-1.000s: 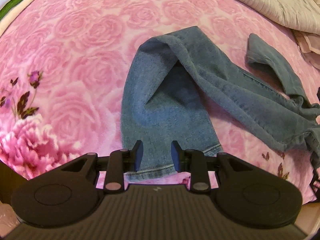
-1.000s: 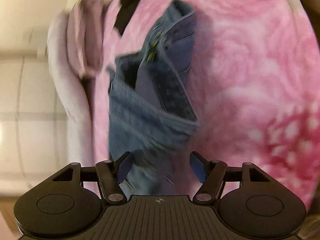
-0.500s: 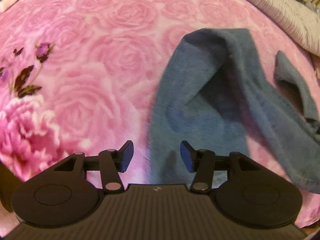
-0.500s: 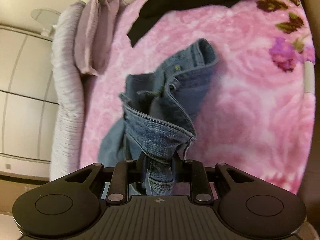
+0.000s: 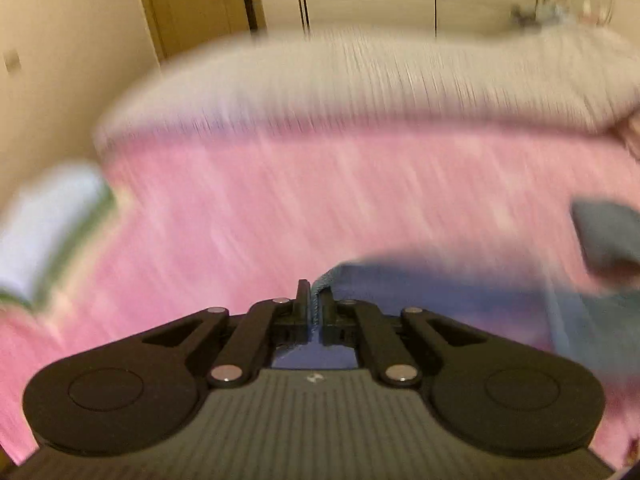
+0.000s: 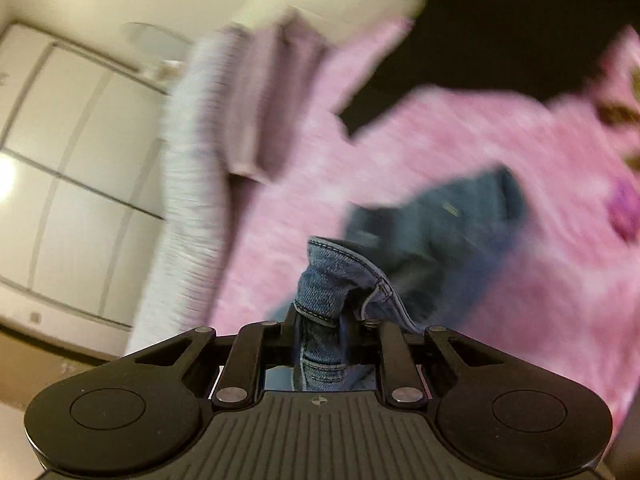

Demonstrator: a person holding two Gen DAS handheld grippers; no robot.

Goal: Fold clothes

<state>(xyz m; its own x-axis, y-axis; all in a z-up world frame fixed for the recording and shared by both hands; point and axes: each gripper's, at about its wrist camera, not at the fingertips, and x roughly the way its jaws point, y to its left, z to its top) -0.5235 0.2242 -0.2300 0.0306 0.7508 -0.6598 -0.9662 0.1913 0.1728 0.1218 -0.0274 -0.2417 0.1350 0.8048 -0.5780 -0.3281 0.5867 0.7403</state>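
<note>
In the left wrist view, a thin hem of the blue jeans (image 5: 460,292) is seen pinched by the left gripper (image 5: 315,300), whose fingers (image 5: 303,298) are drawn nearly together on the fabric at the lower centre of the frame. From there the denim is spread toward the lower right, with a further fold at the right edge; all of it is blurred by motion. The garment is laid over the pink blanket (image 5: 280,208) of the bed, which fills the middle of the frame. A pale ribbed quilt (image 5: 360,80) is piled along the upper part, and a blurred stack of folded white and green cloth (image 5: 48,232) is visible at the left edge.

In the right wrist view, a thick stitched band of the jeans (image 6: 332,276) is clamped between the fingers (image 6: 290,320) of the right gripper (image 6: 320,322) at the lower centre. The rest of the denim is bunched on the pink blanket (image 6: 520,312) toward the centre right. A dark garment (image 6: 500,40) is seen at the upper right, and the quilt (image 6: 184,208) with a mauve cloth (image 6: 272,100) beside it at the left centre. Pale panelled cupboard doors (image 6: 80,160) occupy the left side.
</note>
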